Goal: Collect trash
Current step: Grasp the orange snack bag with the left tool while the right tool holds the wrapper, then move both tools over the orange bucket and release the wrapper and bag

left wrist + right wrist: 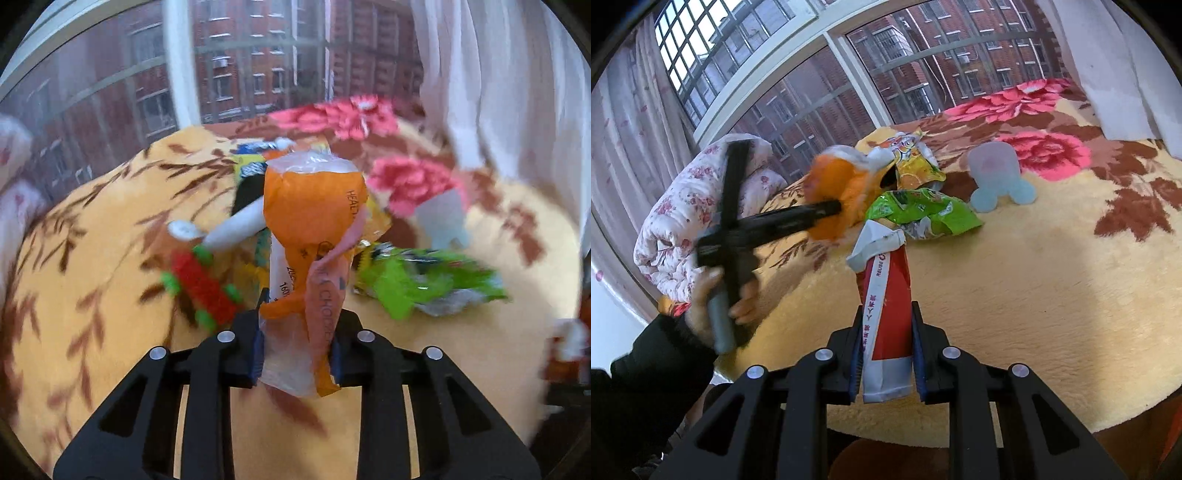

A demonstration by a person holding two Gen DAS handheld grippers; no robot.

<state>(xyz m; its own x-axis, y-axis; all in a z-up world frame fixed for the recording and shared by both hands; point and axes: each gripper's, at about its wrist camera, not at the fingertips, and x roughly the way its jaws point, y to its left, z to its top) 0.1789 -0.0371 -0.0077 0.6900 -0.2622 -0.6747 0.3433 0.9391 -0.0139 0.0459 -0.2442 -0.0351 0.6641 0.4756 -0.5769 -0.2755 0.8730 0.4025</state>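
Observation:
My left gripper (pixel 297 332) is shut on an orange and clear plastic wrapper (pixel 310 236), held upright above the bed; it shows blurred in the right wrist view (pixel 834 184) at the tip of the left gripper (pixel 834 208). My right gripper (pixel 886 332) is shut on a flattened red and white tube (pixel 886 295), raised over the blanket. A green snack bag (pixel 424 284) (pixel 919 214) lies on the blanket, with a yellow-orange wrapper (pixel 912 162) behind it. A red and green item (pixel 201 284) and a white piece (pixel 236 229) lie left of the held wrapper.
The yellow blanket (pixel 1034 295) with red flowers covers the bed. A pale blue plastic object (pixel 997 177) (pixel 443 218) lies near the green bag. A rolled floral quilt (pixel 679 214) sits at the left by the window (pixel 849 92). White curtains (pixel 517 92) hang at the right.

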